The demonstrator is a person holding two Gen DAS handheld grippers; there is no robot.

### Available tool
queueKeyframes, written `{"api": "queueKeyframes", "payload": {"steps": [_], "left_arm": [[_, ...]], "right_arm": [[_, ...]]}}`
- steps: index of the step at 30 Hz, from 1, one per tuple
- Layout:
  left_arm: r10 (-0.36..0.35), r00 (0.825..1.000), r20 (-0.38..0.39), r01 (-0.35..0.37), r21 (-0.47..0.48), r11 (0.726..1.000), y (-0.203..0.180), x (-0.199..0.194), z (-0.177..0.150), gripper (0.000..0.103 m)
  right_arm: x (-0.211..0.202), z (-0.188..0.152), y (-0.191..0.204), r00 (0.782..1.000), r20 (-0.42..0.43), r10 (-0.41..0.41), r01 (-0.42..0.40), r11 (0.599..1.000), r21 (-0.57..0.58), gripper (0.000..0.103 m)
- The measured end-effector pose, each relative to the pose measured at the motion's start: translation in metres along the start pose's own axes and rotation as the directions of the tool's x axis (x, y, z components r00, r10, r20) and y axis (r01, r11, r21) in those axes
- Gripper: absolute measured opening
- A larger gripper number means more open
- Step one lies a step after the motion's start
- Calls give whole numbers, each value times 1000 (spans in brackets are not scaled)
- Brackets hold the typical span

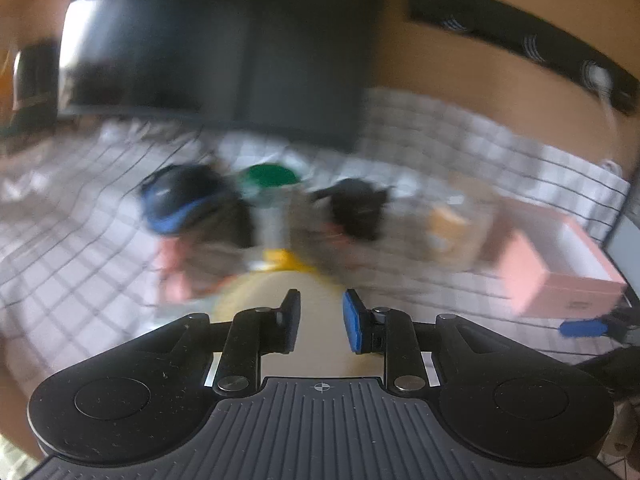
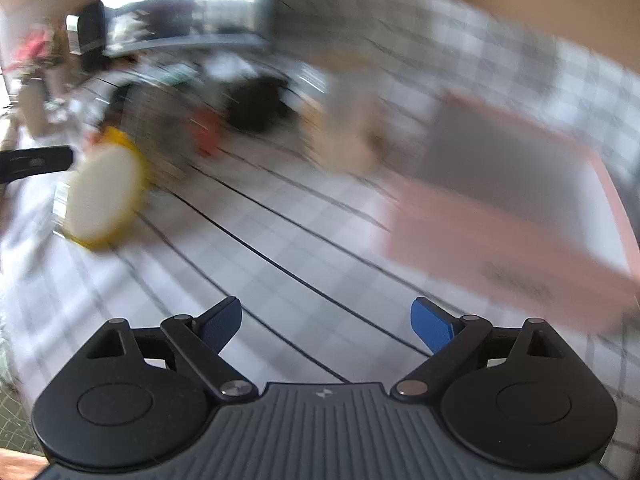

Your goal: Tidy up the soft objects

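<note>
Between your left claw's narrow-set pads sits a cream-and-yellow toy, round and soft-looking; the black pad is on one side, the blue pad on the other. Both pads lie against its pale face, so the claw appears to pinch it, though blur keeps the contact from being certain. From the right wrist view the same toy hangs off the cloth at the far left, with the left claw's dark finger reaching in beside it.

Your right claw is spread wide, with nothing between its blue pads; only the checked cloth shows beneath it.

Beyond the left claw, on the same grid-patterned cloth, lies a blurred heap: a black and blue item to the left, a green-lidded jar in the middle, a black lump to the right, and grey fabric around them. What each is cannot be told through the blur.

A pink box stands farther right, open at the top. The right wrist view shows this box just ahead and to the right of the right claw, its grey inside visible.

Behind the heap stands a dark screen against a tan wall.
</note>
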State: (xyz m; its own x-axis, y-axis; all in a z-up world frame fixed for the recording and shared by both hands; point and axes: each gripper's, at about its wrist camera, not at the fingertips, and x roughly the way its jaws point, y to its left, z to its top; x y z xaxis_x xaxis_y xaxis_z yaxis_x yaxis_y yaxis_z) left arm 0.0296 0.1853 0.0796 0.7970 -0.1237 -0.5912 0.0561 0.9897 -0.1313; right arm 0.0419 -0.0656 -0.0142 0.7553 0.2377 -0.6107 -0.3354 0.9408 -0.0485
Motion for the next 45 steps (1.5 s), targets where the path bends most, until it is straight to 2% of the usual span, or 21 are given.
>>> {"api": "queueKeyframes", "payload": {"steps": [1, 3, 4, 5, 8, 10, 12, 14, 16, 18, 24, 26, 27, 29, 31, 34, 35, 37, 40, 42, 45], "left_arm": [[-17, 999, -39, 17, -8, 1000, 14, 6, 7, 26], [-74, 993, -90, 75, 8, 997, 38, 19, 17, 26], [-95, 989, -113, 99, 25, 995, 45, 25, 21, 27], [-106, 985, -135, 113, 41, 993, 50, 32, 23, 27], [-143, 972, -185, 155, 50, 987, 71, 50, 31, 27], [-205, 954, -219, 218, 36, 975, 85, 57, 31, 27], [-287, 920, -269, 300, 9, 954, 95, 69, 32, 27], [-376, 871, -315, 387, -31, 922, 101, 80, 33, 30], [-423, 835, -352, 440, -37, 897, 102, 91, 35, 33], [-433, 822, -371, 454, -33, 890, 101, 99, 36, 34], [-480, 788, -387, 463, -142, 875, 97, 106, 38, 34], [-501, 769, -396, 474, -173, 864, 89, 105, 31, 29], [-494, 780, -383, 462, -179, 868, 85, 102, 28, 23], [-495, 804, -330, 450, -208, 868, 87, 91, 25, 20], [-500, 824, -266, 448, -233, 863, 95, 75, 24, 18], [-496, 855, -152, 450, -257, 855, 118, 42, 29, 18], [-480, 870, -115, 440, -260, 859, 128, 32, 31, 18], [-409, 912, -46, 384, -258, 887, 151, 11, 37, 18], [-239, 970, 39, 240, -264, 934, 186, -15, 44, 17], [-125, 990, 64, 138, -294, 946, 208, -25, 47, 17], [-27, 995, 94, 58, -342, 938, 232, -32, 48, 18]], "right_arm": [[0, 10, 15, 999, 23, 25, -25, 1000, -9, 86], [10, 30, 44, 996, 27, 86, -86, 996, -13, 66], [21, 41, 59, 993, 8, 115, -115, 993, -10, 47], [31, 47, 70, 992, -9, 129, -129, 992, -9, 40], [58, 57, 99, 994, -44, 104, -107, 993, -51, 37], [72, 58, 112, 993, -81, 83, -89, 994, -68, 34], [74, 56, 120, 994, -86, 62, -68, 995, -68, 34], [73, 57, 124, 995, -92, 43, -50, 996, -75, 34], [71, 56, 127, 996, -88, 29, -37, 995, -90, 34], [69, 52, 127, 997, -77, 24, -32, 994, -105, 34], [72, 51, 122, 997, -61, 44, -51, 992, -112, 35], [72, 50, 118, 997, -54, 55, -60, 993, -98, 35], [71, 50, 117, 997, -54, 58, -63, 994, -90, 35], [64, 54, 113, 996, -52, 71, -75, 995, -73, 35], [51, 64, 108, 995, -8, 104, -104, 993, -52, 37], [37, 93, 111, 990, 92, 105, -99, 993, -72, 60], [37, 105, 115, 987, 121, 103, -93, 992, -89, 63], [44, 132, 128, 981, 148, 123, -103, 985, -139, 64], [68, 173, 157, 976, 142, 167, -132, 964, -229, 68], [90, 196, 181, 975, 102, 199, -162, 943, -291, 68], [131, 221, 208, 973, -10, 229, -219, 917, -333, 68]]}}
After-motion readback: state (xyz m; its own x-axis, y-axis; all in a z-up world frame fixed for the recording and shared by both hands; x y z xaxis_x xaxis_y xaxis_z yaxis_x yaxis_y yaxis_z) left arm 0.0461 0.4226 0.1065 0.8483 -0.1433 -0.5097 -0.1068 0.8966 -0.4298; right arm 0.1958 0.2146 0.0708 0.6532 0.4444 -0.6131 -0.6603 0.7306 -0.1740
